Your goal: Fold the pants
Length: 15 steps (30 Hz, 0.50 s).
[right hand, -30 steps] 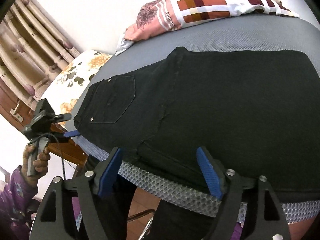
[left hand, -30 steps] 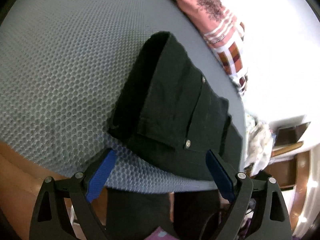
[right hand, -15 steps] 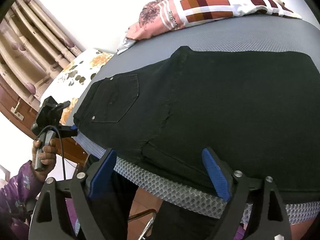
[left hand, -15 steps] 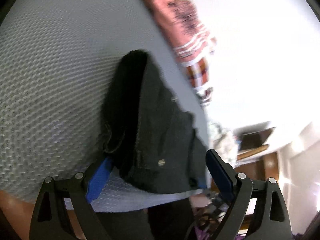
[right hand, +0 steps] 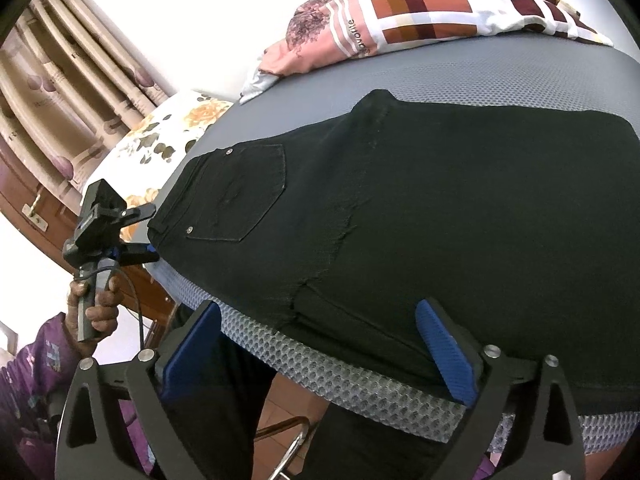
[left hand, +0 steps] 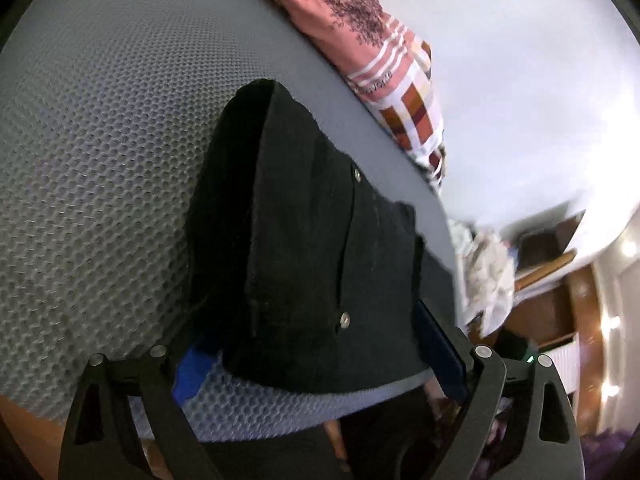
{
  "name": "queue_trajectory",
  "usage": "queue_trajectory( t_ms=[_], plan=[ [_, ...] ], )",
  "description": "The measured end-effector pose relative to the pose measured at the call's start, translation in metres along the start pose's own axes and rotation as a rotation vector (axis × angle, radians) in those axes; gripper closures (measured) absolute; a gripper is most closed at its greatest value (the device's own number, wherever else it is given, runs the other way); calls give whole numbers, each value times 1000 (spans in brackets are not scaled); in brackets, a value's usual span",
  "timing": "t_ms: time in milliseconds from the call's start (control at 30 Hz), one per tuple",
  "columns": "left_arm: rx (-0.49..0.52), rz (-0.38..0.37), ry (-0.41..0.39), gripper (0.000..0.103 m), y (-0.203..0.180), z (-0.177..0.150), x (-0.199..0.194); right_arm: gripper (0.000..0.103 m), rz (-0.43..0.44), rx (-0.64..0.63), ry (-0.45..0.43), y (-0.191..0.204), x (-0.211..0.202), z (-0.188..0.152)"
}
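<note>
Black pants [right hand: 420,200] lie flat on the grey mesh-covered table [right hand: 360,380], back pocket up, waistband to the left. In the left wrist view the waist end of the pants [left hand: 312,248] fills the middle. My left gripper [left hand: 320,356] is open, its blue pads on either side of the waistband at the table's near edge; it also shows in the right wrist view [right hand: 150,234] at the waist corner. My right gripper [right hand: 320,348] is open and empty, at the table's front edge just before the pants' near hem.
A pink and checked folded cloth [right hand: 400,20] lies at the table's far edge, also in the left wrist view [left hand: 380,64]. A floral cushion [right hand: 160,140] and curtain sit left. A metal stool frame [right hand: 288,440] stands below the table edge.
My left gripper has moved in close to the waistband, its pads now around the pants' edge. My right gripper has edged slightly closer to the near hem.
</note>
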State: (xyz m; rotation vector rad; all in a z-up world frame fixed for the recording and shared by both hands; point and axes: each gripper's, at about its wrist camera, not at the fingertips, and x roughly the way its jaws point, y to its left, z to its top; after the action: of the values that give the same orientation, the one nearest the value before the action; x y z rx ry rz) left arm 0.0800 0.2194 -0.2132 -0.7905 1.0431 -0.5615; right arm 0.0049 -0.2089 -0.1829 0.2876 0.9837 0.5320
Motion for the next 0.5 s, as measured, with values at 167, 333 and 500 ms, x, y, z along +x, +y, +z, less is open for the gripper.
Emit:
queue_trajectory(
  t_ms=[167, 333, 500],
  plan=[
    [-26, -36, -3, 13, 4, 5, 1, 6, 2, 2, -2, 1, 0, 0],
    [-37, 47, -21, 33, 5, 6, 2, 3, -1, -5, 0, 4, 1, -1],
    [-167, 11, -35, 75, 35, 4, 0, 3, 1, -4, -2, 6, 1, -2]
  ],
)
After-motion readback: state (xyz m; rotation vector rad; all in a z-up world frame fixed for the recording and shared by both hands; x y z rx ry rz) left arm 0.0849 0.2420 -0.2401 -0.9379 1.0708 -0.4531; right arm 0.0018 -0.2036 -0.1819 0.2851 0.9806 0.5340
